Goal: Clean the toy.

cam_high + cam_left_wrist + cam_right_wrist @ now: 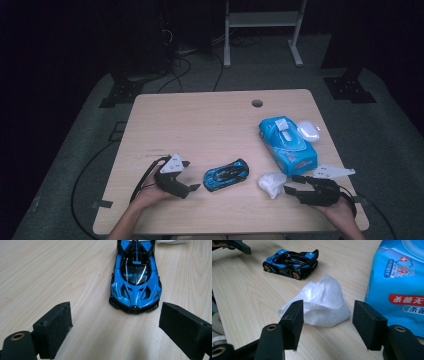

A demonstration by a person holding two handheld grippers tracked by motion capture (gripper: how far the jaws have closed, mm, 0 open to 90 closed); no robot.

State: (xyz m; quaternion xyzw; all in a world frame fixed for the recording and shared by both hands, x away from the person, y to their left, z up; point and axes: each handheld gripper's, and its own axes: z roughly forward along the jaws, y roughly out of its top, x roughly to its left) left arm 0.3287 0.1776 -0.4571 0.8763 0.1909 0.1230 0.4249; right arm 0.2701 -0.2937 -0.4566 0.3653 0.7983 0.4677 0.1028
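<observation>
Toy car (226, 174): between the grippers, just ahead of the left. Crumpled wipe (272, 183): before the right gripper's jaws. Wipes pack (287, 144): beyond.

Your high view looks down and forward over the whole table (200, 120) from its near edge. Your left gripper view sits low and close, facing the toy car (135, 277) nose-on. Your right gripper view, also low, looks across the crumpled wipe (322, 303) toward that same car.
</observation>
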